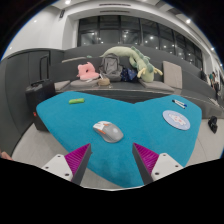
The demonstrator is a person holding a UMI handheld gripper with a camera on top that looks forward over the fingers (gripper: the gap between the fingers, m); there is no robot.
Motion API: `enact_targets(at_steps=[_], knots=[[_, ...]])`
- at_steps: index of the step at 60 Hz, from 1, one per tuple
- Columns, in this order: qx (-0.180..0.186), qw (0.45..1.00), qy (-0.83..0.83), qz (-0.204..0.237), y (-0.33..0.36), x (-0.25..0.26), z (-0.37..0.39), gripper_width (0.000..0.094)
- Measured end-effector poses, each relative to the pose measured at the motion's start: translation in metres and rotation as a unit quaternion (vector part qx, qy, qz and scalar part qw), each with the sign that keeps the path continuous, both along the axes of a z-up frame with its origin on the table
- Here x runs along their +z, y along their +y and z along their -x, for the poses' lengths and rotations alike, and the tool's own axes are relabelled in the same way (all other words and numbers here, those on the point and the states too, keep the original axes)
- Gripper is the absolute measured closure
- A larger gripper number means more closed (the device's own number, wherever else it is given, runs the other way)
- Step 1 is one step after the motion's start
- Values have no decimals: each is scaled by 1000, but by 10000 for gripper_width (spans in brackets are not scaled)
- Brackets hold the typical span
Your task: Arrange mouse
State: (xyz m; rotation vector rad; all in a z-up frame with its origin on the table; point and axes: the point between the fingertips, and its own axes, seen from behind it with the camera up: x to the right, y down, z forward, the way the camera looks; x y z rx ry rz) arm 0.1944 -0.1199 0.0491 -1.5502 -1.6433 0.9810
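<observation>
A grey computer mouse [108, 131] lies on a teal mouse mat [70, 125] on the table, a little ahead of my fingers and slightly left of the middle between them. My gripper [112, 163] is open and empty, with the magenta pads [76, 160] spread wide apart over the mat's near edge. Nothing is between the fingers.
A round white logo [176, 118] marks the mat's right part. A small green thing [76, 100] and a light pen-like thing [179, 102] lie on the mat's far edge. Plush toys [128, 62] and a pink toy [88, 71] sit on a desk beyond. A dark chair [40, 88] stands at the left.
</observation>
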Motion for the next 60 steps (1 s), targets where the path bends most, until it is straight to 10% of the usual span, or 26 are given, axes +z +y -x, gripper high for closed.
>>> enact_targets(at_steps=[60], knots=[[-96,994,-45,-13,21,-65,210,74]])
